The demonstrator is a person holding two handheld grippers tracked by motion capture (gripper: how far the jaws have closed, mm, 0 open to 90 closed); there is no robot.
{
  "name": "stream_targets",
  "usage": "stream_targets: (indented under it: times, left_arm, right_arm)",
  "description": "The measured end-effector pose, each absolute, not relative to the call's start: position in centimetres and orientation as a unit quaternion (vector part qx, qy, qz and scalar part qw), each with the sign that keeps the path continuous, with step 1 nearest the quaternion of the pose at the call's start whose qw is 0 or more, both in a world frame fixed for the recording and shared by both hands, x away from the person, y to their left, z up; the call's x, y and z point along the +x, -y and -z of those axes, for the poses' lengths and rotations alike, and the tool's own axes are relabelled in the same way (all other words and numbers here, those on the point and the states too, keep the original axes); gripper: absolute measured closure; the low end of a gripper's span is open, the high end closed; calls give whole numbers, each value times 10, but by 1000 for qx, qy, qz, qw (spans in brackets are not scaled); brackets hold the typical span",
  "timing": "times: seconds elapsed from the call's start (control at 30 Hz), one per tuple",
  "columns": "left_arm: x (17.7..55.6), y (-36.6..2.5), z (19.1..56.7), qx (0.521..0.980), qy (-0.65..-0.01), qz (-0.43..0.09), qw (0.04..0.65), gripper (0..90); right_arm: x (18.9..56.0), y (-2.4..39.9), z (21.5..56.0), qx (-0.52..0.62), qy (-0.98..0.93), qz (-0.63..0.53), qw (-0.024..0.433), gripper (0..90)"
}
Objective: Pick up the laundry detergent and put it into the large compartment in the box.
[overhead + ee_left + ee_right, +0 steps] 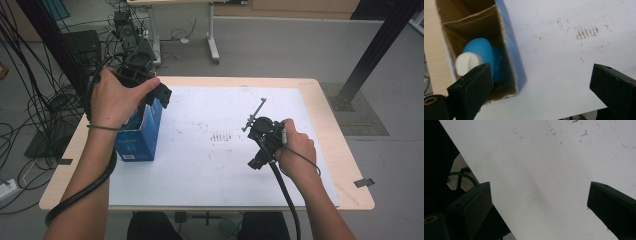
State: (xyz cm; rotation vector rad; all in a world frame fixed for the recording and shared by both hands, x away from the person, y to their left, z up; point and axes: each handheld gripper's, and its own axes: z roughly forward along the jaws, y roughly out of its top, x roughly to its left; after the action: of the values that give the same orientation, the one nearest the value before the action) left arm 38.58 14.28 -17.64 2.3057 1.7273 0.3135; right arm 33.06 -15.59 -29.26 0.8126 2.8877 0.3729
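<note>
Now the left gripper [539, 85] hangs over the open top of the blue box [141, 134], its jaws spread wide with nothing between them. The box stands upright near the left edge of the white sheet [225, 170], its long axis vertical and its mouth facing up. In the left gripper view, a blue object [482, 56] with a white cap [467, 63] lies down inside the box, just past the tip of one jaw and off to the side of the gap, not within it. The cap end points toward the camera and toward the box's cardboard wall; the blue body runs back deeper into the box, tilted rather than upright, though what the object is I cannot tell.

The right gripper [539, 205] sits well apart from the box, out over the middle right of the sheet. Its jaws also stand wide apart and empty, with bare sheet beneath them.

By count: one box, one blue object with a single cap, two grippers, one in each hand, and one sheet on the wooden table [345, 165]. A patch of small brown marks [221, 136] lies between the two grippers.
</note>
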Motion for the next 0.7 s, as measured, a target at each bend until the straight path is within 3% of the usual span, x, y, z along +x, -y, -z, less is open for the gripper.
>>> stream_targets:
  times: [0.7]
  left_arm:
    - [391,-97,213,830,-543,-43,116,50]
  right_arm:
    - [336,158,295,267,-954,-126,59,57]
